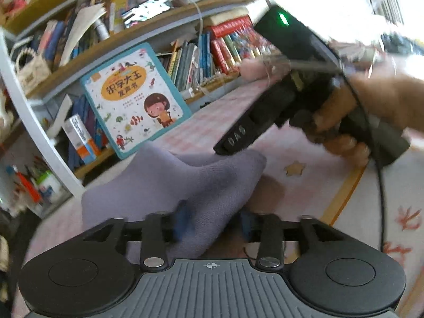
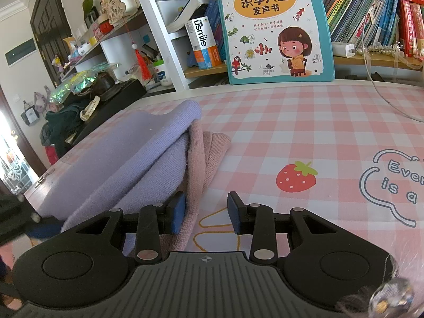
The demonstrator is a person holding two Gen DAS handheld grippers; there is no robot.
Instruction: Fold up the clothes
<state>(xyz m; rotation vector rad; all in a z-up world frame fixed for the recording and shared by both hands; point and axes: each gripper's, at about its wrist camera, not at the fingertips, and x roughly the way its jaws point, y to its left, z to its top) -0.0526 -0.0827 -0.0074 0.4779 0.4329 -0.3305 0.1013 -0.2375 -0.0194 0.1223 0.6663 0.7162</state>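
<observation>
In the left wrist view, the left tool (image 1: 212, 224) sits at the bottom centre of the frame with purple cloth (image 1: 169, 185) bunched between its blue pads (image 1: 181, 221). The pads are blurred, so I cannot tell whether they pinch the cloth or merely straddle it. The cloth rises from the tool toward the middle of the frame, draped in a peak over the pink table (image 1: 304, 193).

At the right of that frame a hand (image 1: 352, 122) grips the black handle of the right tool (image 1: 230, 143), whose tip hangs just above the far edge of the purple cloth.

In the right wrist view, the right tool (image 2: 206, 212) has its fingers spread with nothing between them. Its left pad (image 2: 178, 212) lies against the edge of a pink cloth (image 2: 204, 159). The purple cloth (image 2: 127, 153) lies on top of that pink one, left of centre, folded over.

Two cloths can be counted: one purple, one pink. Two tools are seen. One large picture book (image 2: 275, 26) leans against the bookshelf (image 2: 164, 42) at the top of the frame.
</observation>
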